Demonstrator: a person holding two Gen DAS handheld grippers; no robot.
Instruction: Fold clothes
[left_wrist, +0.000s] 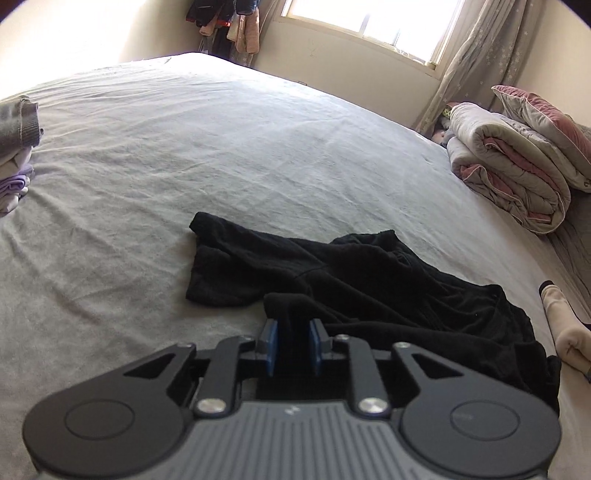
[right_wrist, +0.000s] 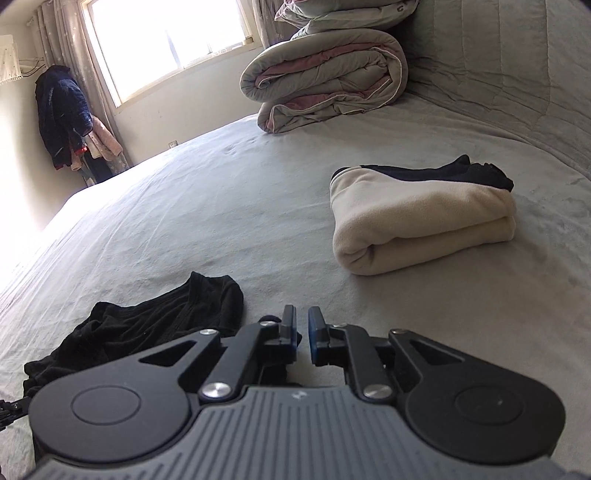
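A crumpled black garment lies on the grey bed sheet, spreading to the right. My left gripper is at its near edge, blue pads shut on a raised fold of the black cloth. In the right wrist view the same black garment lies low on the left and runs under the gripper body. My right gripper hovers over the sheet with a narrow gap between its pads. Grey sheet shows through that gap, so the pads hold nothing I can see.
A folded cream garment with a folded black piece on top lies to the right; its end shows as a cream roll. A rolled quilt sits at the head. Folded clothes are stacked at the left edge.
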